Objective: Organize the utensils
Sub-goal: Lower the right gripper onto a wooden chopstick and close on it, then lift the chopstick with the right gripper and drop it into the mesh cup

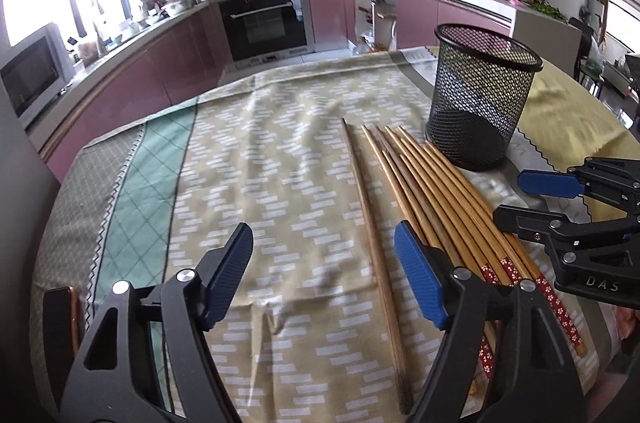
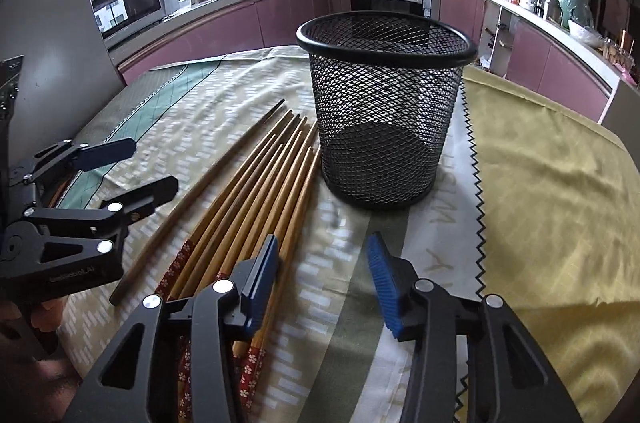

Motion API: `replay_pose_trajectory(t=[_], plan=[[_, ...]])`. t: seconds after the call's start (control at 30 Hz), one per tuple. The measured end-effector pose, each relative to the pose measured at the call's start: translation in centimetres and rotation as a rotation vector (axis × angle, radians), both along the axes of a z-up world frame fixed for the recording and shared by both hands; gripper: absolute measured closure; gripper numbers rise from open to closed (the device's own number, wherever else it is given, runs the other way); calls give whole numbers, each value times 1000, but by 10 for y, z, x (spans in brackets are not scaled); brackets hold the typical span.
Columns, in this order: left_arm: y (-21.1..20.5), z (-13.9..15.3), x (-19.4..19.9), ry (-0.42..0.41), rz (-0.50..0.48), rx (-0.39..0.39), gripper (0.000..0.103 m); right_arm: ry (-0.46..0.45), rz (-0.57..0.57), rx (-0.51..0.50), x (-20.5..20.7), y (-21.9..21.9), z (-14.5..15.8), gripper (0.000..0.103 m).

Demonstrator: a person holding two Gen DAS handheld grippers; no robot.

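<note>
While the chopsticks (image 2: 256, 199) lie bundled on the cloth-covered desk (image 2: 552, 183), tips touching the upright mesh holder (image 2: 386, 111), one darker chopstick (image 1: 374, 247) lies just apart. Left gripper (image 1: 324, 263) and right gripper (image 2: 324, 275) hover with fingers spread wide, holding nothing.

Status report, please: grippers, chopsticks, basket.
Left gripper open, right gripper open, both empty. Wooden chopsticks lying on the patterned tablecloth beside the upright black mesh basket. Nothing blocking.
</note>
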State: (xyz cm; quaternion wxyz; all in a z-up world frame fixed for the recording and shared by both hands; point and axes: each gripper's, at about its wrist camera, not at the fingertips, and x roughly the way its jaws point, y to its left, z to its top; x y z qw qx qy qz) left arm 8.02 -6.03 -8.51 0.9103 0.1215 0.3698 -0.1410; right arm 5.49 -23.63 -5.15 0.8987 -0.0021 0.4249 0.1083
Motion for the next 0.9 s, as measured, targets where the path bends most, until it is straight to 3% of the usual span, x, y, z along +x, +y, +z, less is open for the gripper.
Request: replay_pose_trajectory(t=[0.13,0.3,0.37,0.5,0.53,0.67,0.9], plan=[[-10,-8,10,36,-27,9,38,13,21,-21,4,4,-1,74],[-21,-19,28,97,-46,12,57,38,43,-58,10,11,-1,80],[-22,-22,34,114,-49,-4,60,44,48,-54,13,12,-1,83],[-27,-24,48,131,-52,-29,69,53,56,-19,17,9,-1,96],[-27,-24,50,134,-49,-34,70,53,53,-12,17,9,-1,97],[-31,-24,57,149,-44,-67,93,50,48,16,15,5,0,97],[-19,-12,49,147,-29,-126,95,-2,70,60,3,-5,20,97]])
